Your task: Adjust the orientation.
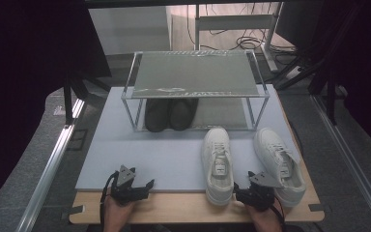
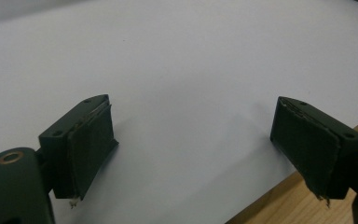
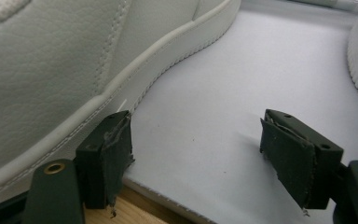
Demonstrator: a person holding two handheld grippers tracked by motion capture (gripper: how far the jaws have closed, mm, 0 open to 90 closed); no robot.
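The right gripper sits, jaws open and empty, between the heels of two white leather sneakers; the left-hand sneaker lies toe toward the clear two-tier shoe rack, its sole apparently just touching the gripper's left jaw. The left gripper, also open and empty, rests well apart over the pale grey mat.

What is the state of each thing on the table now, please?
Left gripper: jaws open, nothing between them, over the mat.
Right gripper: jaws open, nothing between them, between the two white shoes.
Left white shoe: upright on the mat, laced, not gripped.
Right white shoe: upright on the mat, laced, not gripped.
Black shoes: side by side on the lower shelf of the rack.
Rack: top shelf bare.
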